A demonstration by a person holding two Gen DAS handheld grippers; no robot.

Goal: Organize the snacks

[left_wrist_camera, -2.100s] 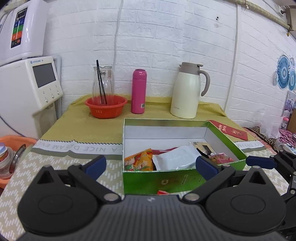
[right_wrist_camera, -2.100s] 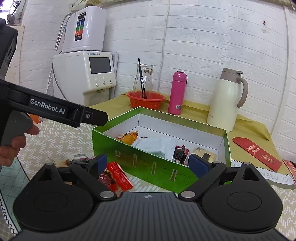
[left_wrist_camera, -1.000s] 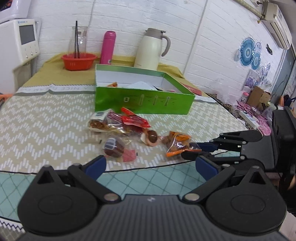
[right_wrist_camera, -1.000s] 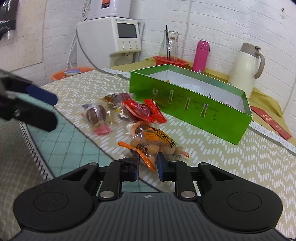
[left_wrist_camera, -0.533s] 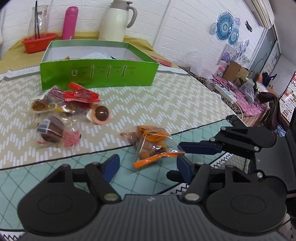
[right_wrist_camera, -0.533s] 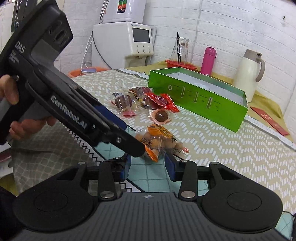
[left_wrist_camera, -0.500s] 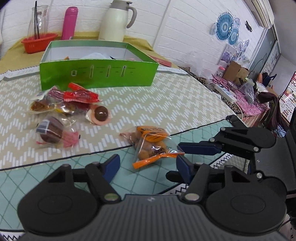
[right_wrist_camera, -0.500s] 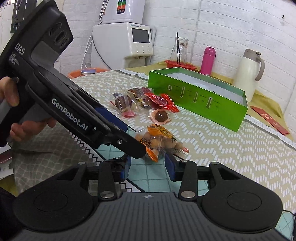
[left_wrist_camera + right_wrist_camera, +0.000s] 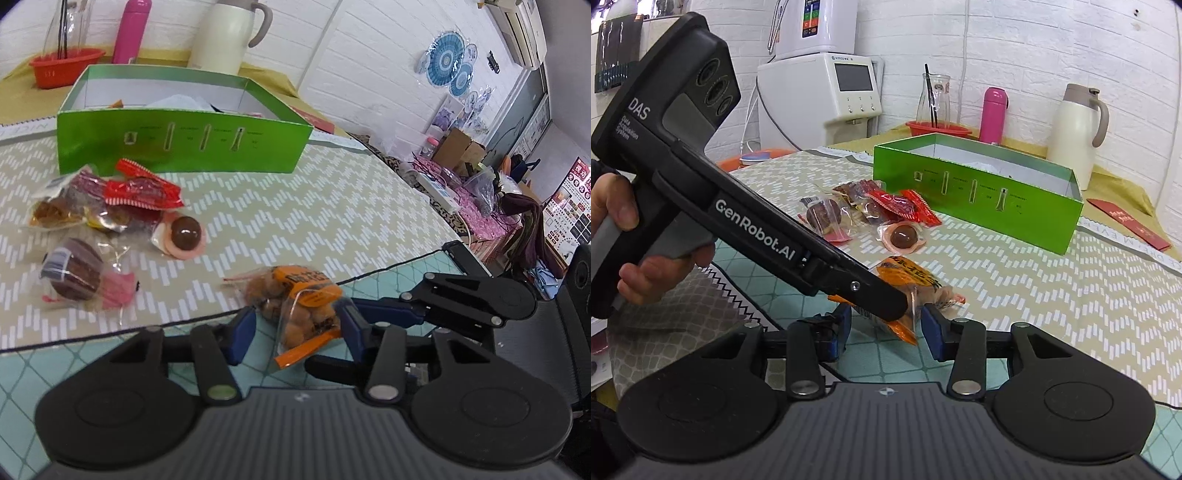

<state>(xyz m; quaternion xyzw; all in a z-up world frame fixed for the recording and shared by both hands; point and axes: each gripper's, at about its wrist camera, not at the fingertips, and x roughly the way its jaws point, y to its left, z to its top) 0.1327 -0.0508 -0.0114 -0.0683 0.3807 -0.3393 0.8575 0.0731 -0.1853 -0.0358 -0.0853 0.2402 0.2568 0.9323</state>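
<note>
An orange snack bag of nuts (image 9: 301, 308) lies near the table's front edge. My left gripper (image 9: 295, 332) has its jaws around the bag, narrowed against its sides. My right gripper (image 9: 886, 328) comes from the other side, partly open around the bag's orange end (image 9: 905, 291). The left gripper's body (image 9: 746, 221) crosses the right wrist view. A green box (image 9: 177, 136) with snacks inside stands farther back. Several loose snacks lie before it: a red packet (image 9: 142, 190), a round chocolate (image 9: 186, 232), a wrapped brown cake (image 9: 75, 269).
A white thermos (image 9: 229, 35), a pink bottle (image 9: 131, 29) and a red bowl (image 9: 62, 66) stand behind the box. A white water dispenser (image 9: 827, 96) is at the back left. A red envelope (image 9: 1126, 221) lies to the right of the box.
My left gripper has moved in and narrowed its jaws around the orange bag. My right gripper stays partly open by the bag's end.
</note>
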